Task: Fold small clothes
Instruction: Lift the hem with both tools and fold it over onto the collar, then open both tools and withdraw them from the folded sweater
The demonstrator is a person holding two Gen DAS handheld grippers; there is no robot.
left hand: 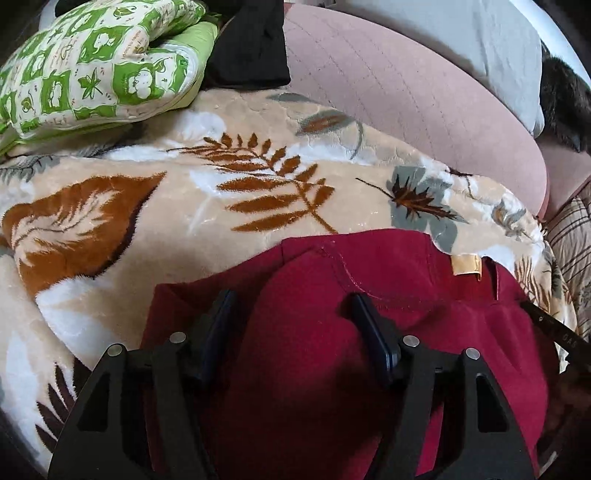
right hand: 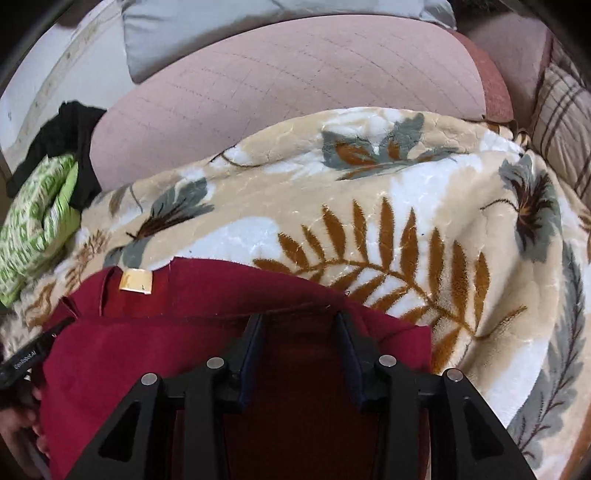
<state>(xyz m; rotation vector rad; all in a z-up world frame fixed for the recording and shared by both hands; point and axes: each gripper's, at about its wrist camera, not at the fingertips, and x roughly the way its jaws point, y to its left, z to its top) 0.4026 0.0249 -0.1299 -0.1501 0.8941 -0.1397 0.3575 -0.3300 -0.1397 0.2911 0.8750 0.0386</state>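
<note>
While the dark red garment [left hand: 332,332] lies spread on the near part of the leaf-patterned blanket [left hand: 221,177], both hand-held grippers hang just above it, pointing steeply down. In the left wrist view, the left gripper [left hand: 293,301] stands with its jaws well apart, and the two dark blue pads [left hand: 373,325] frame a broad fold of the red cloth without pressing on it; nothing is held. A stitched seam curves across the cloth just past the fingertips, and a small yellow label [left hand: 466,264] sits at the garment's far edge, towards the right of that view. In the right wrist view, the right gripper [right hand: 300,319] shows a narrower gap, its jaws partly apart, with the tips near a hem of the garment; red cloth lies under the gap, but the pads do not clamp it. The tip of the other gripper and some fingers [right hand: 22,435] of the person show at the left edge of that view. Beyond the blanket's far edge lies a pink quilted cover [left hand: 406,96], with a grey pillow [right hand: 221,29] behind it. At the blanket's far left corner rests a green and white patterned pad [left hand: 92,62], and a black cloth [left hand: 251,48] lies just beside it. A striped cushion [right hand: 561,122] sits off the blanket's right edge.
</note>
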